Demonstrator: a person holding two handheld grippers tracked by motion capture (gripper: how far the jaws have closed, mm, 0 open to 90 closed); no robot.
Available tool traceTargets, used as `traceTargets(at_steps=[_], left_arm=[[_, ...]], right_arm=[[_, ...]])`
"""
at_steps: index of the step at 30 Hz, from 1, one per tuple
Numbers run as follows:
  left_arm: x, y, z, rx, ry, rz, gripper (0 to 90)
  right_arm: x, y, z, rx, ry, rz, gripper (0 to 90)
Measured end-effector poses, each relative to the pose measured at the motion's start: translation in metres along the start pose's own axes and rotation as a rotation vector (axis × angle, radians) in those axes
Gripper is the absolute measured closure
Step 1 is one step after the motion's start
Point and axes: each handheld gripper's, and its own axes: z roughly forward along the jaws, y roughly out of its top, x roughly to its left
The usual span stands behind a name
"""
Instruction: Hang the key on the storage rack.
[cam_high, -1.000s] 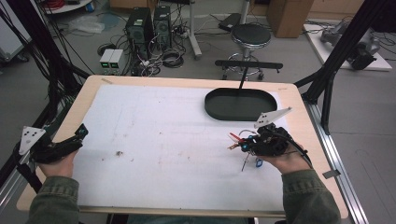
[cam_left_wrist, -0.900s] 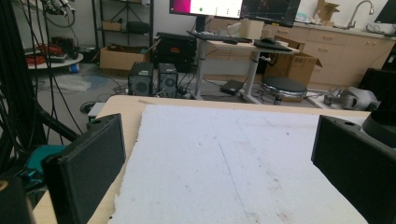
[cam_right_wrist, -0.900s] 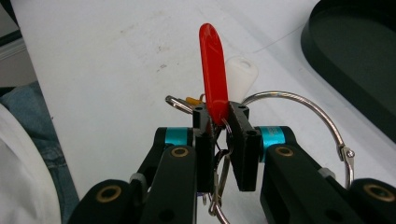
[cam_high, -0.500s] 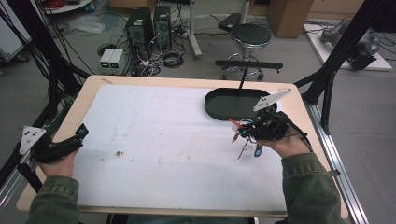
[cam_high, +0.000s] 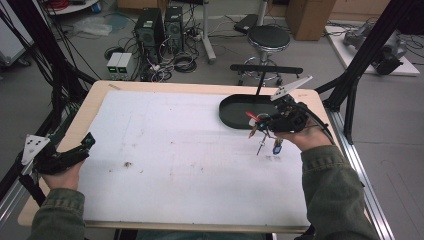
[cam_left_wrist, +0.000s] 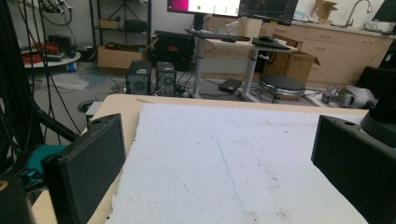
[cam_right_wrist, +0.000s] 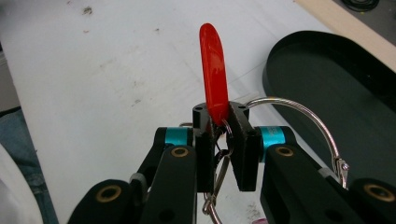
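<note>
A bunch of keys on a wire ring, with a red tag (cam_high: 251, 116), a hanging key (cam_high: 260, 146) and a blue tag (cam_high: 276, 148), dangles above the white sheet (cam_high: 175, 145). My right gripper (cam_high: 260, 122) is shut on the red tag, at the near edge of the black oval tray (cam_high: 232, 109). In the right gripper view the pads pinch the red tag (cam_right_wrist: 213, 70) at my right gripper (cam_right_wrist: 219, 116), with the ring (cam_right_wrist: 308, 119) looping to the right. My left gripper (cam_high: 86, 143) rests at the table's left edge, open; its jaws stand wide apart over the sheet (cam_left_wrist: 219, 149).
The black tray (cam_right_wrist: 336, 79) lies at the table's far right. A wooden table rim (cam_high: 165, 86) borders the white sheet. Behind the table stand a stool (cam_high: 269, 36) and computer cases (cam_high: 160, 25) with cables on the floor.
My right gripper has risen and moved toward the black tray, carrying the key bunch off the sheet. My left gripper has stayed still.
</note>
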Motion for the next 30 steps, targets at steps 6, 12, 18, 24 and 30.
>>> traceTargets(at_steps=[6,12,18,24,30], left_arm=[[0.0,0.0,0.0,0.001,-0.01,-0.001,3.3],[0.0,0.0,0.0,0.001,-0.008,-0.003,3.3],[0.001,0.0,0.0,0.002,-0.007,-0.005,3.3],[0.0,-0.001,-0.001,0.003,-0.012,-0.013,3.3],[-0.001,-0.001,-0.001,0.003,-0.012,-0.011,3.3]], right_arm=[[-0.014,0.016,-0.001,0.007,0.008,0.015,81.5],[-0.021,0.031,-0.002,0.018,0.007,-0.005,81.5],[-0.031,0.051,-0.006,0.028,-0.009,-0.007,81.4],[-0.037,0.065,-0.005,0.034,-0.016,-0.012,81.4],[-0.047,0.085,0.003,0.053,-0.008,-0.047,81.4]])
